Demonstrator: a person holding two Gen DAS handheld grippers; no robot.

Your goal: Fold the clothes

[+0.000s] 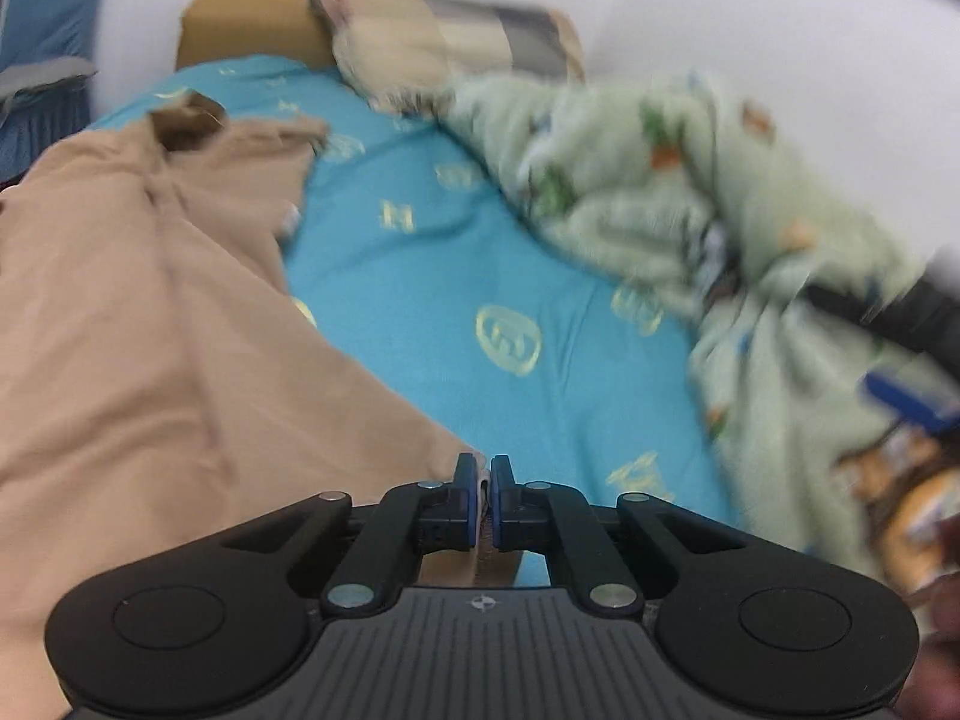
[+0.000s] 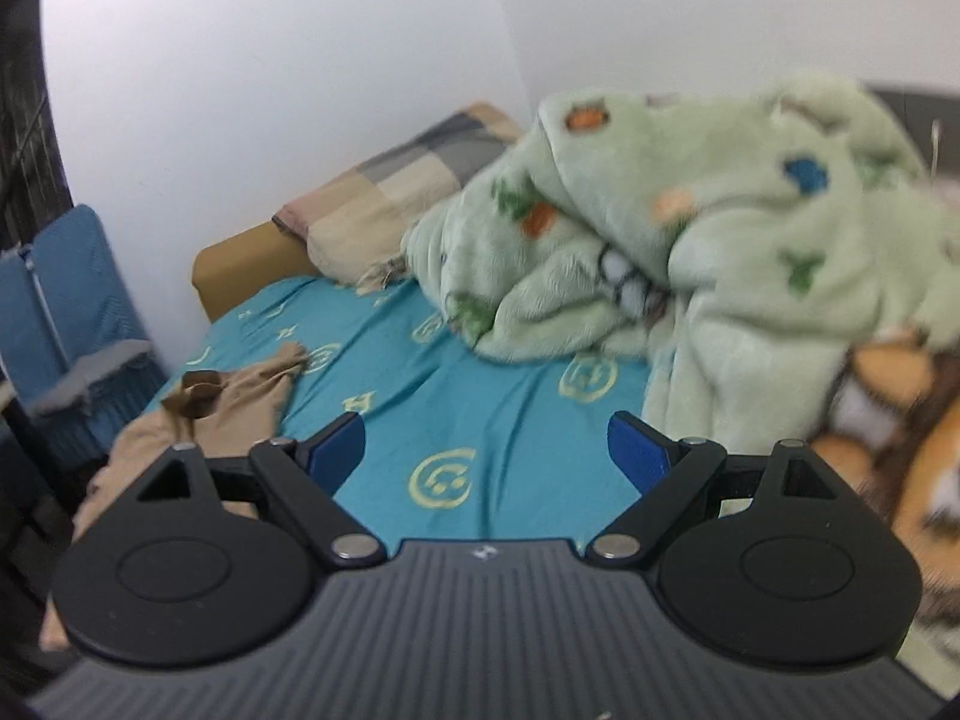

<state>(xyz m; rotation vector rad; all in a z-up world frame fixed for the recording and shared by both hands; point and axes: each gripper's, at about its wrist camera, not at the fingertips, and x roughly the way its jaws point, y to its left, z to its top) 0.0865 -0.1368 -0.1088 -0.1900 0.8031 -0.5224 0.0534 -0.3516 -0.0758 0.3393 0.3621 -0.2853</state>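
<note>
A tan shirt [image 1: 138, 312] lies spread over the left half of a bed with a teal patterned sheet [image 1: 480, 276]; its collar points to the far end. My left gripper [image 1: 485, 480] is shut on the shirt's near corner, a bit of fabric pinched between the blue pads. In the right wrist view the same tan shirt [image 2: 228, 402] lies at the left, and my right gripper [image 2: 486, 450] hangs open above the teal sheet [image 2: 480, 396] with nothing between its fingers. The right gripper shows blurred at the far right edge of the left wrist view.
A crumpled pale green fleece blanket [image 2: 690, 252] fills the right side of the bed, with an orange and brown patterned cloth [image 2: 888, 420] below it. A checked pillow [image 2: 396, 192] leans on the tan headboard [image 2: 240, 264]. White walls stand behind; blue padded furniture [image 2: 66, 312] stands left.
</note>
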